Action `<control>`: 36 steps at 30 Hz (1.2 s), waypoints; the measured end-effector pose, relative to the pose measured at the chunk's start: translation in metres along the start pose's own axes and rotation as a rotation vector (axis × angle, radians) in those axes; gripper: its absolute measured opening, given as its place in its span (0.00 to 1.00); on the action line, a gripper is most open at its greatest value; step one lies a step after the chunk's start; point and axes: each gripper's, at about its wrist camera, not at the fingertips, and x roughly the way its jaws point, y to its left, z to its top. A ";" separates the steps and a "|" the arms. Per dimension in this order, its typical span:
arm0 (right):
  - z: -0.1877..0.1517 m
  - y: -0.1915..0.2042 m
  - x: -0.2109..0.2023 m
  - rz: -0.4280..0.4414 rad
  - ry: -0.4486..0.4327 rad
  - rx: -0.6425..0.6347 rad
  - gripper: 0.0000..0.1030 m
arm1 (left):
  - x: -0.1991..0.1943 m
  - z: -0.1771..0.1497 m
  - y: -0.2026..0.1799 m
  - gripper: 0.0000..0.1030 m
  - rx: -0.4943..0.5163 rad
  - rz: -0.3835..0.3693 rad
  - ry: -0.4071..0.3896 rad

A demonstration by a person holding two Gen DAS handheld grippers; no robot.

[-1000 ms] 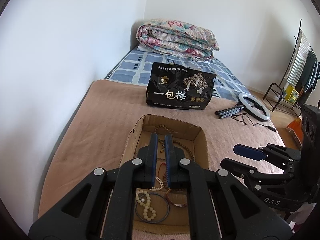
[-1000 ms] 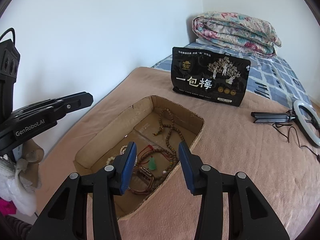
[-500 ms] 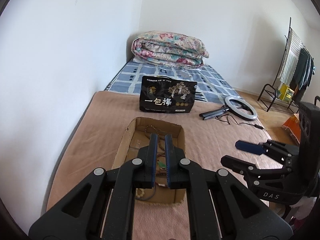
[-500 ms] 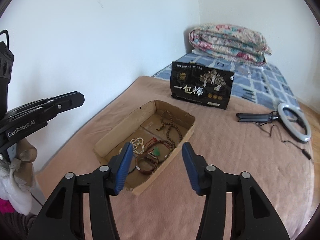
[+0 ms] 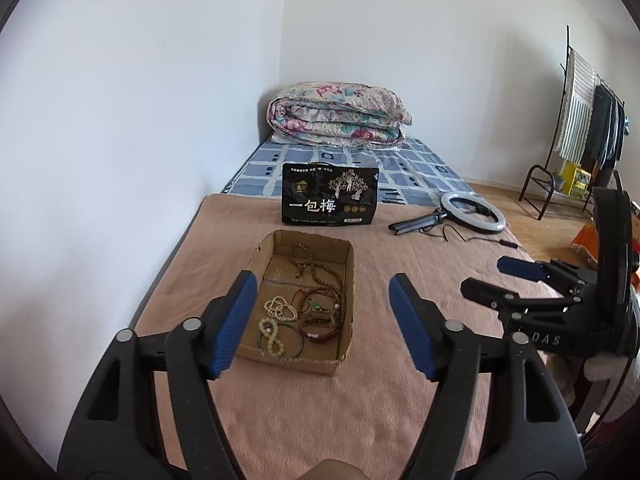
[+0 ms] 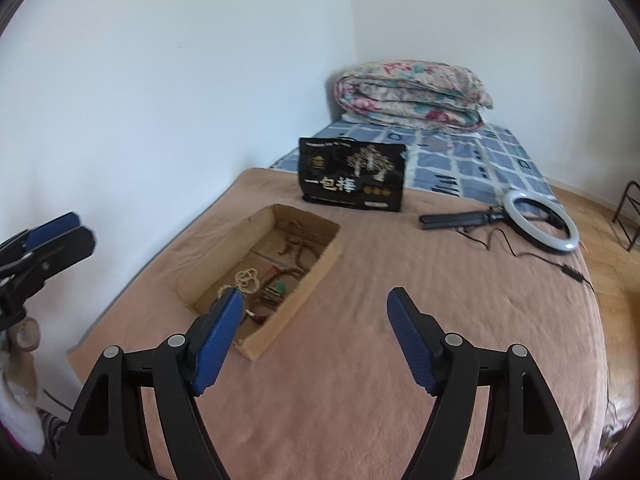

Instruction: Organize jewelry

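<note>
A shallow cardboard box (image 5: 349,276) (image 6: 298,307) lies on the pink blanket (image 5: 400,408). Inside it are a long brown bead necklace (image 5: 316,269), a white bead bracelet (image 5: 276,309) (image 6: 246,279), a green pendant (image 5: 316,303) (image 6: 281,289) and a dark bracelet (image 5: 320,327). My left gripper (image 5: 320,283) (image 6: 82,230) hovers short of the box, its jaws opening wide with nothing between them. My right gripper (image 6: 315,296) (image 5: 488,276) hangs to the right of the box, its jaws also opening and empty.
A black snack bag (image 5: 330,200) stands behind the box. A ring light on a folded tripod (image 5: 472,212) with its cable lies at the right. A folded floral quilt (image 5: 340,116) sits at the bed's head. A white wall runs along the left; a clothes rack (image 5: 588,120) stands far right.
Both grippers have drawn back and upward from the box, which now looks smaller. The left jaws went from shut to wide apart. The right jaws spread wider.
</note>
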 end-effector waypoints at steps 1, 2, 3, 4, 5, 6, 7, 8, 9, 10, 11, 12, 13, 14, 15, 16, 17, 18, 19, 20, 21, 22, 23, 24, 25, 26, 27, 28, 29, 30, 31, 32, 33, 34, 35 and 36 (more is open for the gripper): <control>-0.002 -0.001 -0.001 -0.006 0.000 0.003 0.76 | -0.002 -0.002 -0.002 0.76 0.004 0.004 0.002; -0.005 -0.003 -0.003 -0.018 -0.003 0.008 0.78 | -0.004 -0.005 -0.004 0.79 0.007 0.007 0.001; -0.007 -0.003 -0.006 -0.028 -0.009 0.010 0.78 | -0.005 -0.007 -0.006 0.80 0.009 0.006 0.000; -0.010 -0.003 -0.007 -0.039 -0.016 0.010 0.78 | -0.007 -0.009 -0.008 0.80 0.010 0.007 0.002; -0.012 -0.004 -0.009 -0.047 -0.020 0.009 0.78 | -0.007 -0.011 -0.010 0.80 0.011 0.015 0.007; -0.014 -0.006 -0.010 -0.054 -0.024 0.013 0.78 | -0.007 -0.012 -0.011 0.81 0.012 0.020 0.011; -0.015 -0.007 -0.010 -0.062 -0.026 0.018 0.78 | -0.006 -0.014 -0.013 0.84 0.014 0.026 0.017; -0.017 -0.008 -0.010 -0.071 -0.028 0.024 0.78 | -0.005 -0.016 -0.014 0.89 0.015 0.032 0.023; -0.018 -0.009 -0.010 -0.077 -0.030 0.026 0.78 | -0.005 -0.017 -0.015 0.91 0.017 0.037 0.025; -0.019 -0.010 -0.010 -0.082 -0.032 0.027 0.78 | -0.004 -0.019 -0.016 0.91 0.019 0.041 0.026; -0.021 -0.011 -0.011 -0.088 -0.036 0.026 0.78 | -0.002 -0.021 -0.018 0.91 0.026 0.045 0.028; -0.023 -0.012 -0.012 -0.092 -0.040 0.024 0.78 | -0.001 -0.022 -0.020 0.91 0.031 0.050 0.030; -0.024 -0.013 -0.012 -0.098 -0.045 0.021 0.78 | 0.000 -0.023 -0.022 0.91 0.037 0.058 0.032; -0.026 -0.014 -0.011 -0.105 -0.050 0.019 0.78 | 0.002 -0.024 -0.022 0.93 0.041 0.065 0.033; -0.028 -0.016 -0.012 -0.107 -0.052 0.020 0.78 | 0.002 -0.025 -0.023 0.96 0.043 0.071 0.032; -0.029 -0.017 -0.011 -0.108 -0.051 0.026 0.79 | 0.002 -0.027 -0.025 0.97 0.046 0.078 0.030; -0.030 -0.018 -0.011 -0.107 -0.049 0.033 0.79 | 0.004 -0.027 -0.026 0.97 0.048 0.079 0.028; -0.031 -0.019 -0.010 -0.107 -0.047 0.041 0.79 | 0.003 -0.028 -0.027 0.97 0.049 0.079 0.024; -0.031 -0.020 -0.011 -0.105 -0.046 0.047 0.79 | 0.001 -0.028 -0.029 0.97 0.049 0.076 0.018; -0.031 -0.020 -0.012 -0.105 -0.047 0.048 0.79 | 0.000 -0.029 -0.029 0.97 0.051 0.073 0.014; -0.031 -0.020 -0.012 -0.106 -0.048 0.043 0.79 | -0.001 -0.028 -0.030 0.97 0.053 0.072 0.008; -0.032 -0.020 -0.013 -0.109 -0.051 0.039 0.79 | -0.002 -0.028 -0.030 0.97 0.054 0.073 0.005; -0.032 -0.020 -0.013 -0.111 -0.052 0.034 0.79 | -0.002 -0.028 -0.030 0.97 0.057 0.074 0.001; -0.032 -0.019 -0.013 -0.113 -0.053 0.031 0.79 | -0.003 -0.028 -0.031 0.97 0.061 0.076 -0.001; -0.032 -0.019 -0.014 -0.115 -0.056 0.029 0.79 | -0.003 -0.028 -0.031 0.97 0.058 0.074 0.000; -0.033 -0.018 -0.016 -0.117 -0.059 0.028 0.79 | -0.004 -0.028 -0.031 0.97 0.057 0.076 -0.003; -0.034 -0.017 -0.016 -0.120 -0.062 0.026 0.80 | -0.004 -0.028 -0.031 0.97 0.055 0.077 -0.001; -0.035 -0.017 -0.017 -0.124 -0.063 0.022 0.80 | -0.004 -0.028 -0.031 0.97 0.054 0.077 0.000; -0.035 -0.016 -0.016 -0.127 -0.063 0.016 0.80 | -0.003 -0.027 -0.031 0.97 0.053 0.079 0.000; -0.036 -0.016 -0.016 -0.129 -0.060 0.011 0.80 | -0.003 -0.027 -0.030 0.97 0.048 0.086 0.002; -0.036 -0.015 -0.015 -0.131 -0.056 0.007 0.80 | -0.003 -0.026 -0.030 0.97 0.045 0.087 0.005; -0.036 -0.015 -0.014 -0.133 -0.053 0.004 0.80 | -0.001 -0.026 -0.027 0.97 0.040 0.088 0.008; -0.036 -0.015 -0.014 -0.135 -0.052 0.001 0.80 | -0.001 -0.025 -0.026 0.97 0.037 0.089 0.009; -0.036 -0.015 -0.015 -0.137 -0.054 0.001 0.80 | 0.000 -0.025 -0.025 0.97 0.033 0.090 0.010; -0.036 -0.014 -0.016 -0.139 -0.058 0.000 0.80 | 0.000 -0.025 -0.024 0.97 0.032 0.091 0.012; -0.036 -0.013 -0.016 -0.139 -0.060 -0.002 0.80 | 0.001 -0.024 -0.024 0.97 0.033 0.093 0.015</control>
